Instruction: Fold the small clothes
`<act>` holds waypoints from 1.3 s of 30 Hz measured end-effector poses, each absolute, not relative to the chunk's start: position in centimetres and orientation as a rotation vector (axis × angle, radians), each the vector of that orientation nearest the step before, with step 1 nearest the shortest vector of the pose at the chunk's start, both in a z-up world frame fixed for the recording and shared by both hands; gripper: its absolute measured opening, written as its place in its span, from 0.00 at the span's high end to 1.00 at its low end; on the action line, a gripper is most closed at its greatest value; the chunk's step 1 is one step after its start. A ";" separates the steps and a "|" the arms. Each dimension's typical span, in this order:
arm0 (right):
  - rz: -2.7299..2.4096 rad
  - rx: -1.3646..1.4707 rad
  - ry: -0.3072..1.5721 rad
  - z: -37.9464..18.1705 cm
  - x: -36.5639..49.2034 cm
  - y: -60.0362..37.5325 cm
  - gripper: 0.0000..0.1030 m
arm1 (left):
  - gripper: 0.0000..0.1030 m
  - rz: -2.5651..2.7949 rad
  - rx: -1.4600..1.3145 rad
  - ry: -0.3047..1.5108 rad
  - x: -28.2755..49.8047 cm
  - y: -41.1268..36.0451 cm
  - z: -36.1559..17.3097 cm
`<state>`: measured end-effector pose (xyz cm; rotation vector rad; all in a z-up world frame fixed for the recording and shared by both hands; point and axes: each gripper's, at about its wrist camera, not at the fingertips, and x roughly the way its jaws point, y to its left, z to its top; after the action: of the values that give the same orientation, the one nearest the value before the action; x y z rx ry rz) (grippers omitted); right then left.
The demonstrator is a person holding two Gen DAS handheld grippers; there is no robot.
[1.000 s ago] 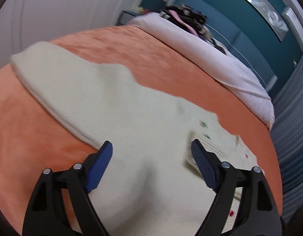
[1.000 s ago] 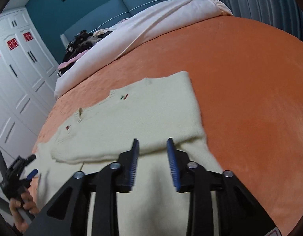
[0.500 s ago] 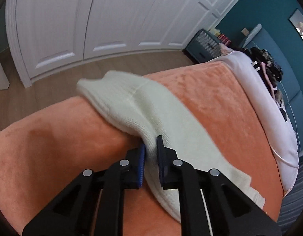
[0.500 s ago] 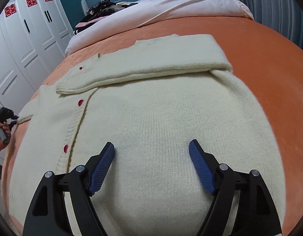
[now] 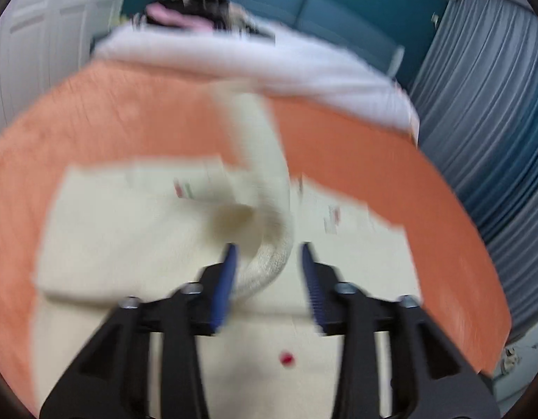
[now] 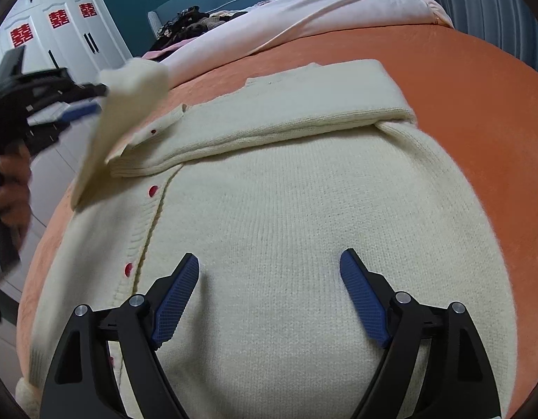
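A cream knit cardigan [image 6: 286, 209] with red buttons lies flat on the orange bedspread [image 6: 478, 104], one sleeve [image 6: 269, 118] folded across its chest. My right gripper [image 6: 269, 279] is open and empty just above the cardigan's body. My left gripper [image 5: 267, 265] shows in a blurred view with its jaws partly apart; the other sleeve [image 5: 265, 174] hangs between them, resting against the left finger [image 5: 227, 279]. In the right wrist view the left gripper [image 6: 80, 104] is held up at the left with the sleeve [image 6: 129, 104] lifted above the cardigan.
A white duvet [image 6: 303, 17] and a pile of dark clothes [image 6: 188, 24] lie at the bed's head against a teal headboard. White wardrobes [image 6: 59, 35] stand left of the bed. Grey curtains [image 5: 495, 122] hang on the right.
The left gripper has lifted the sleeve from the bed's edge and swung it over the cardigan; its jaws have parted. The right gripper has stayed open over the cardigan's body.
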<state>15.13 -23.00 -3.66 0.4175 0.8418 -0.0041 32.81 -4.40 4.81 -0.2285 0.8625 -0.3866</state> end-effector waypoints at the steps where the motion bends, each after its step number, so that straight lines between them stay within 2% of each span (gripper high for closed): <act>1: 0.001 0.430 0.839 -3.6 15.1 -23.2 0.22 | 0.54 -0.365 -0.244 0.886 31.9 -4.8 3.3; 3: 0.001 0.461 0.841 -3.1 15.1 -23.6 0.22 | 0.50 -0.329 -0.302 0.901 30.4 -4.0 1.9; 5: -0.005 0.481 0.820 -1.8 15.5 -24.0 0.22 | 0.35 -0.283 -0.385 0.886 29.9 -1.7 1.6; 7: 0.007 0.487 0.775 0.2 17.0 -24.3 0.22 | 0.30 -0.226 -0.438 0.866 30.0 0.9 1.2; 10: 0.005 0.479 0.784 2.0 21.5 -24.6 0.22 | 0.30 -0.128 -0.538 0.907 31.7 5.6 0.4; 15: -0.083 0.567 0.892 -1.2 30.0 -26.5 0.22 | 0.32 0.002 -0.797 0.943 34.0 12.4 -2.1; 16: -0.085 0.581 0.932 -2.2 31.3 -26.3 0.28 | 0.36 0.002 -0.828 0.949 34.2 12.9 -2.5; 17: -0.100 0.569 0.962 -2.9 32.1 -25.9 0.41 | 0.42 0.008 -0.830 0.951 34.3 13.0 -2.6; 18: -0.117 0.523 0.973 -2.9 32.8 -25.2 0.47 | 0.47 0.010 -0.807 0.947 34.3 12.8 -2.4; 19: -0.073 0.485 0.971 -2.3 33.4 -24.4 0.80 | 0.69 -0.004 -0.778 0.937 34.4 12.5 -2.0; 20: -0.048 0.469 0.943 -1.1 33.3 -23.9 0.92 | 0.89 -0.024 -0.751 0.924 34.6 12.4 -1.4; 23: 0.048 0.507 0.721 5.3 31.3 -24.4 0.93 | 0.88 -0.055 -0.710 0.804 34.1 12.7 1.5; 25: 0.025 0.486 0.633 7.1 30.1 -25.5 0.94 | 0.88 -0.054 -0.688 0.785 33.9 12.6 1.9; 26: -0.001 0.481 0.646 6.2 30.0 -26.4 0.95 | 0.87 -0.062 -0.677 0.802 34.1 12.4 1.3; 28: -0.066 0.486 0.809 1.1 31.7 -27.8 0.95 | 0.87 -0.047 -0.648 0.880 34.7 11.7 -1.1; 29: -0.095 0.465 0.947 -2.7 32.7 -28.0 0.95 | 0.88 -0.022 -0.632 0.921 34.7 11.4 -2.4; 30: -0.086 0.446 0.968 -4.4 32.5 -27.8 0.95 | 0.86 -0.016 -0.637 0.934 34.6 11.3 -3.4; 36: -0.143 0.424 0.796 1.2 30.2 -27.4 0.93 | 0.85 -0.021 -0.559 0.848 33.6 10.4 -3.3; 37: -0.153 0.431 0.743 2.3 29.6 -27.2 0.84 | 0.85 -0.021 -0.556 0.835 33.5 10.3 -3.5; 39: -0.086 0.419 0.741 3.5 30.2 -25.8 0.84 | 0.85 -0.020 -0.542 0.810 33.2 9.9 -3.5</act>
<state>30.18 -25.78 3.51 0.4189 0.7409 -0.0860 33.16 9.95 -3.54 -0.5415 0.8097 -0.0196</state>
